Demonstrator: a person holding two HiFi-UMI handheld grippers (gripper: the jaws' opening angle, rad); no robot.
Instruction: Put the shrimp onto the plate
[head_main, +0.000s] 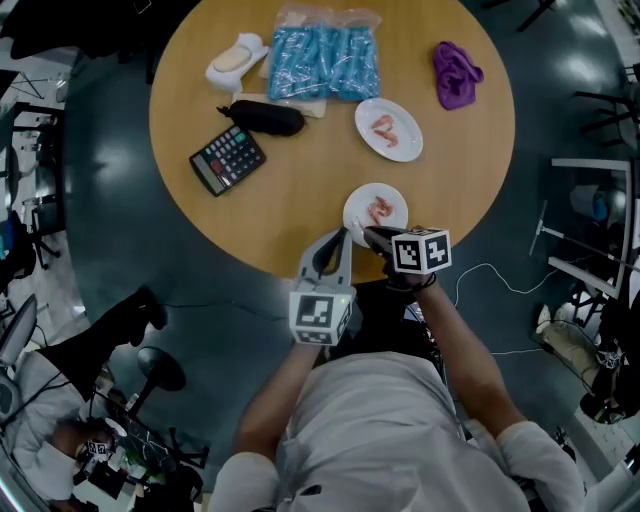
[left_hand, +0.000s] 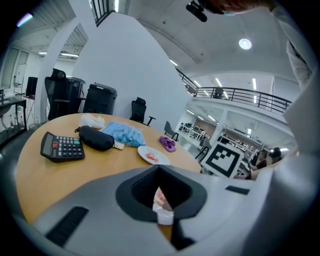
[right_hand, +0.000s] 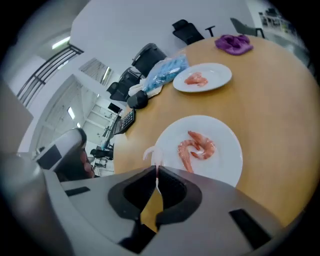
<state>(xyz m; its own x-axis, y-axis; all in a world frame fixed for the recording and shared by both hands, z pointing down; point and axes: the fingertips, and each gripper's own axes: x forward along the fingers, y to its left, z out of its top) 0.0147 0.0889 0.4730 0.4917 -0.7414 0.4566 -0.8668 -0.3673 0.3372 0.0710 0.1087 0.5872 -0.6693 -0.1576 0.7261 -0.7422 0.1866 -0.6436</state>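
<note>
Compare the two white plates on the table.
The near plate sits at the table's edge; the far plate lies further in. The near plate's shrimp are bunched in a tight curl; the far plate's shrimp form a looser, open hook. Both are round, white and hold pink shrimp.

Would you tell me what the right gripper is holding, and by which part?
The right gripper pinches what looks like a small pale shrimp by a thin end, at its jaw tips; the curled rest sticks out.
</note>
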